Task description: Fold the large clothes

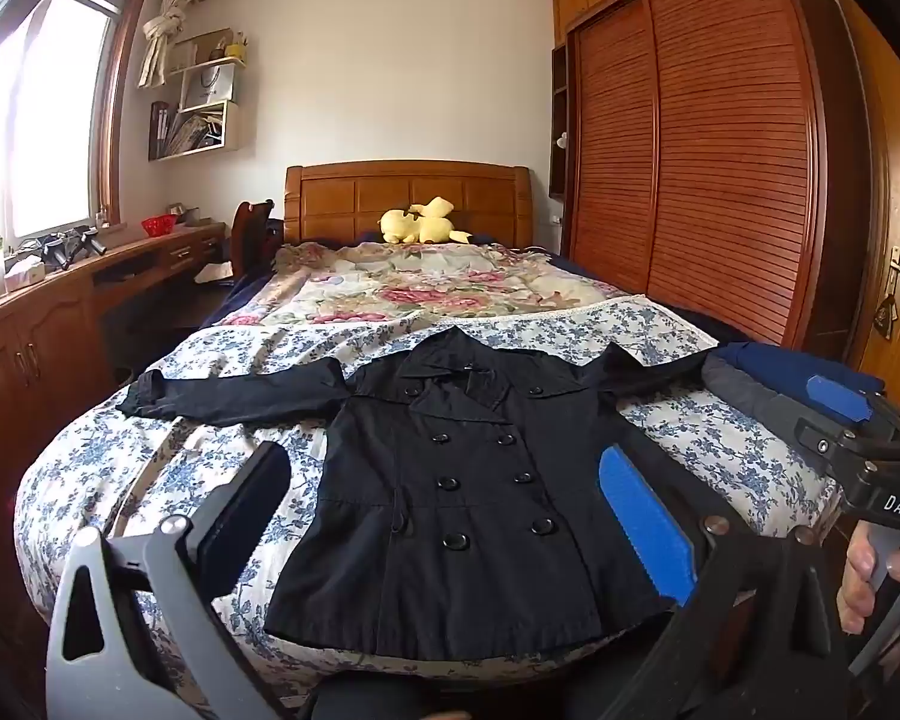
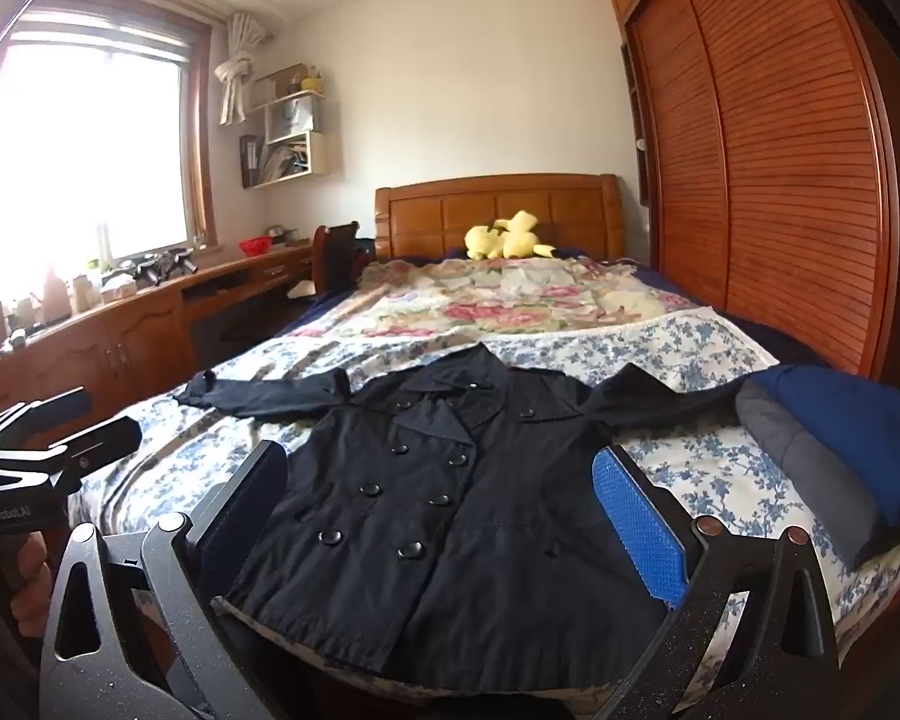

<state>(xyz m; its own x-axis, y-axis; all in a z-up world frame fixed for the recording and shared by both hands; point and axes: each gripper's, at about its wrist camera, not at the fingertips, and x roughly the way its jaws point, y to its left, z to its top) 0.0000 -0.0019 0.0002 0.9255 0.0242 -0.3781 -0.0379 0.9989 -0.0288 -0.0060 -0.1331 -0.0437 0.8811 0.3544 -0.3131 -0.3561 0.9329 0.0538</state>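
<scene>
A black double-breasted coat [image 1: 450,480] [image 2: 450,480] lies flat and face up on the bed, buttons closed, both sleeves spread out sideways, hem toward me. My left gripper [image 1: 444,453] hovers open over the coat's lower half, its fingers wide apart with nothing between them. My right gripper [image 2: 438,453] hangs open the same way, a little to the right. In the left wrist view the right gripper [image 1: 834,414] shows at the right edge with a hand [image 1: 870,570] on its handle. In the right wrist view the left gripper [image 2: 99,420] shows at the left edge, open.
The bed [image 1: 120,468] has a blue floral sheet and a pink floral quilt [image 1: 426,282] behind the coat. A folded blue and grey garment [image 2: 840,450] lies at the bed's right side. A yellow plush toy [image 1: 423,222] sits by the headboard. A wardrobe [image 2: 780,180] stands right, a desk [image 2: 150,312] left.
</scene>
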